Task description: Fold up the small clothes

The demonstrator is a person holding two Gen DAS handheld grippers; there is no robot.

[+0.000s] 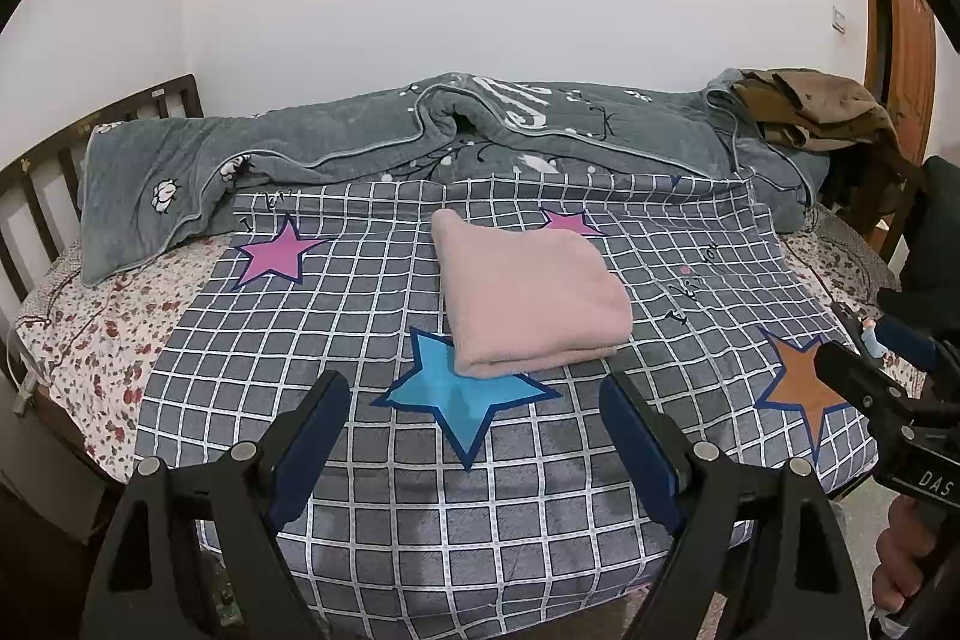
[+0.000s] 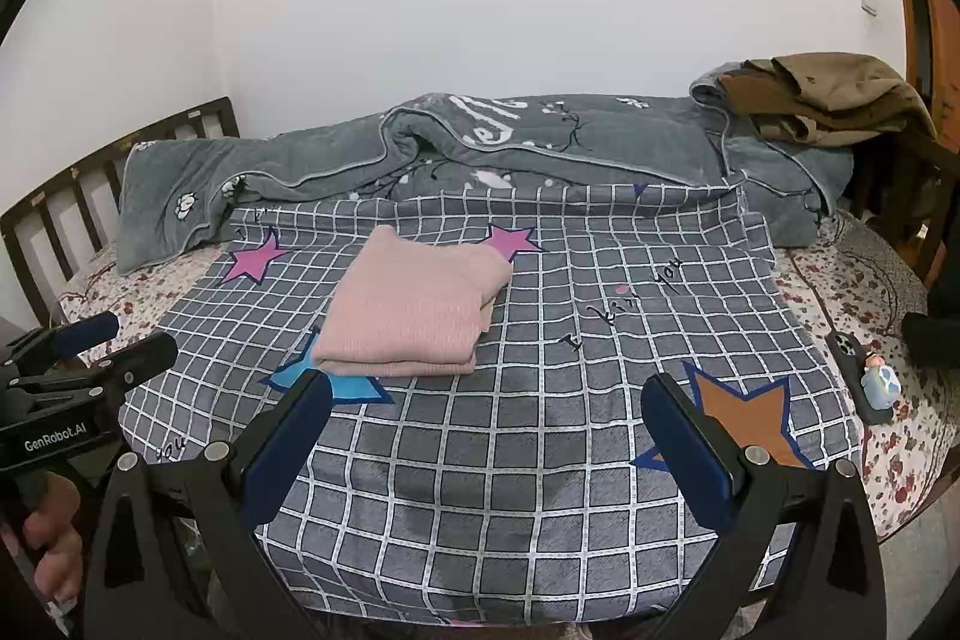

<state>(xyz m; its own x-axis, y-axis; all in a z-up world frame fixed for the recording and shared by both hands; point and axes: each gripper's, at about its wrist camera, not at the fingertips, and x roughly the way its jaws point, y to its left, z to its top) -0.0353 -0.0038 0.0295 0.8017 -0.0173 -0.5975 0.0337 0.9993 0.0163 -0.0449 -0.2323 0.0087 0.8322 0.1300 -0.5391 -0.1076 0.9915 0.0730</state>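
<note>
Folded pink knit garment (image 1: 528, 295) lies flat on grey checked star-print bedcover (image 1: 360, 316). Left gripper (image 1: 474, 400) and right gripper (image 2: 486, 400): both spread wide, empty, short of garment.

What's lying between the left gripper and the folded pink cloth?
Only the checked sheet with its blue star; left gripper to pink cloth, left wrist view.

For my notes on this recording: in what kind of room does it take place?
Most likely a bedroom. A grey fleece blanket lies rumpled along the white wall, a dark wooden slatted bed frame stands at one end, and a flowered bedsheet covers the mattress.
</note>
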